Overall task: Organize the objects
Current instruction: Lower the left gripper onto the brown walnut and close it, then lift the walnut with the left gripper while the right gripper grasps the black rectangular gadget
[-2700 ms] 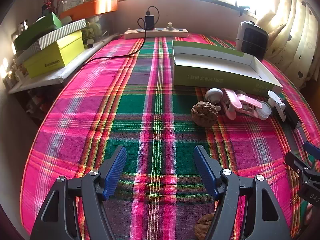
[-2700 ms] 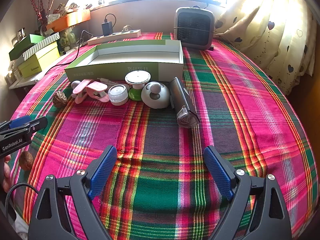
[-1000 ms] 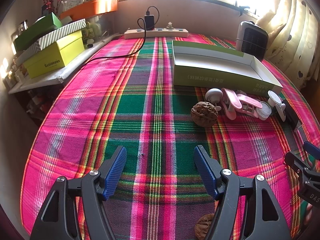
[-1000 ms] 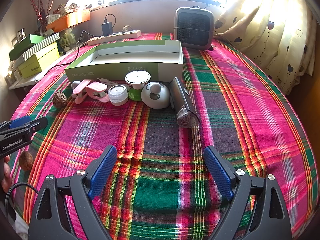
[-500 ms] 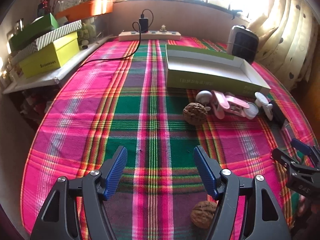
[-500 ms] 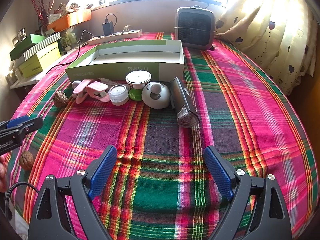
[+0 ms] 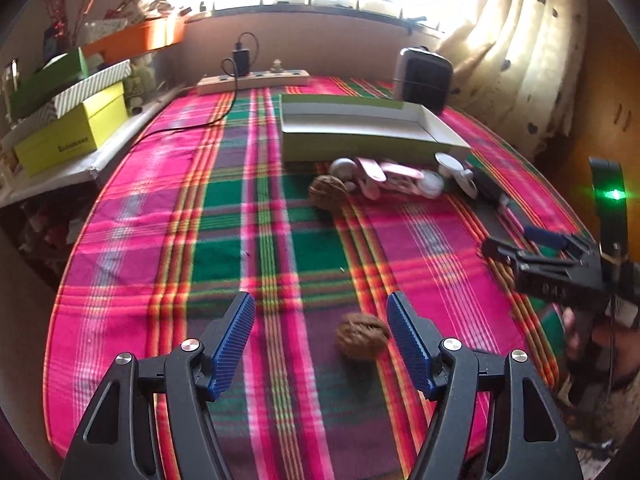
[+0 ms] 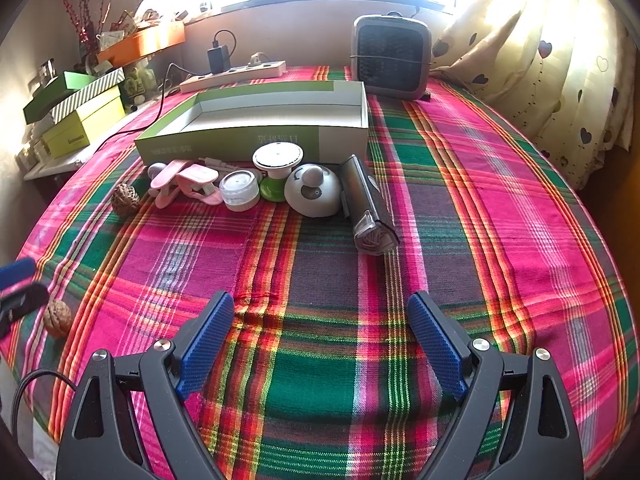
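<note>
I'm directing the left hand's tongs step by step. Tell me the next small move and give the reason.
Probably ease the open left tongs forward and slightly right, to straddle the nearer brown wrinkled walnut. It lies on the plaid cloth just inside the right finger, off centre, nothing touching it. The green-sided open box stands empty behind.

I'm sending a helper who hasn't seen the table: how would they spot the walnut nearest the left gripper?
Start from the plaid tablecloth. Ignore the clutter along the green box; look at the near edge, where the open left gripper hovers. The near walnut lies alone by its right finger; the other walnut touches the clutter.
</note>
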Demonstrator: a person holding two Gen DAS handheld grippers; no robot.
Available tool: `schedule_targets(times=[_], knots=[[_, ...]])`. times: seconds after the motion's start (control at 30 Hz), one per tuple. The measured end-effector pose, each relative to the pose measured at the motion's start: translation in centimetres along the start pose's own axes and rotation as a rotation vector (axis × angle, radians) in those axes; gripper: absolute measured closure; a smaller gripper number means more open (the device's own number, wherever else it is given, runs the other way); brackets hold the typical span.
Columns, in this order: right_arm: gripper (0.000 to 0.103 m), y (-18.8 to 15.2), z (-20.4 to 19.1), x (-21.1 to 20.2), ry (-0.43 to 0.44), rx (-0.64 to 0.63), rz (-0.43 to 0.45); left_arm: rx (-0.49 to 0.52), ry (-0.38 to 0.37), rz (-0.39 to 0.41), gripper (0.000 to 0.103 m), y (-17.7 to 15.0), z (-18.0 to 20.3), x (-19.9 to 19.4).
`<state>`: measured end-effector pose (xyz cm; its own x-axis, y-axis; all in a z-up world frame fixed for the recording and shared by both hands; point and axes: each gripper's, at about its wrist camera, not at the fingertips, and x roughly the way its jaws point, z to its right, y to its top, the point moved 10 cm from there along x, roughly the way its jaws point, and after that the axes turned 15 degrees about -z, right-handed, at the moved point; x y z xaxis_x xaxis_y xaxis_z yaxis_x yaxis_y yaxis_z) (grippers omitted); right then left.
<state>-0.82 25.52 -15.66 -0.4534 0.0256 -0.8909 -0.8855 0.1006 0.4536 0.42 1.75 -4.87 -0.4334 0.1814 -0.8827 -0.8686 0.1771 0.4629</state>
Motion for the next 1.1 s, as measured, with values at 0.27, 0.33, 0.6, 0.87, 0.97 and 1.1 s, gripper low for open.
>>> schedule_targets(times=[0.27, 0.33, 0.6, 0.87, 0.97, 1.1], knots=[[0.014, -0.4, -0.1, -0.2, -0.009, -0.014, -0.002, 0.031, 0.011, -0.032, 0.048, -1.0, 0.9, 1.4], [0.014, -0.5, 0.0, -0.2, -0.008, -0.013, -0.002, 0.036, 0.013, -0.038, 0.050, -1.2, 1.0, 1.6], [0.014, -0.6, 0.0, -0.3, -0.007, -0.014, -0.001, 0.046, 0.022, -0.035, 0.068, -1.1, 1.2, 2.0], [0.014, -0.6, 0.0, -0.4, -0.007, -0.013, -0.002, 0.055, 0.024, -0.030, 0.074, -0.9, 1.3, 2.0], [0.015, -0.7, 0.1, -0.5, 0.000, -0.012, 0.001, 0.051, 0.025, -0.027, 0.074, -0.4, 1.2, 2.2], [0.016, -0.6, 0.6, -0.6, 0.002, -0.004, 0.001, 0.055, 0.029, -0.023, 0.074, 0.7, 1.5, 2.7]])
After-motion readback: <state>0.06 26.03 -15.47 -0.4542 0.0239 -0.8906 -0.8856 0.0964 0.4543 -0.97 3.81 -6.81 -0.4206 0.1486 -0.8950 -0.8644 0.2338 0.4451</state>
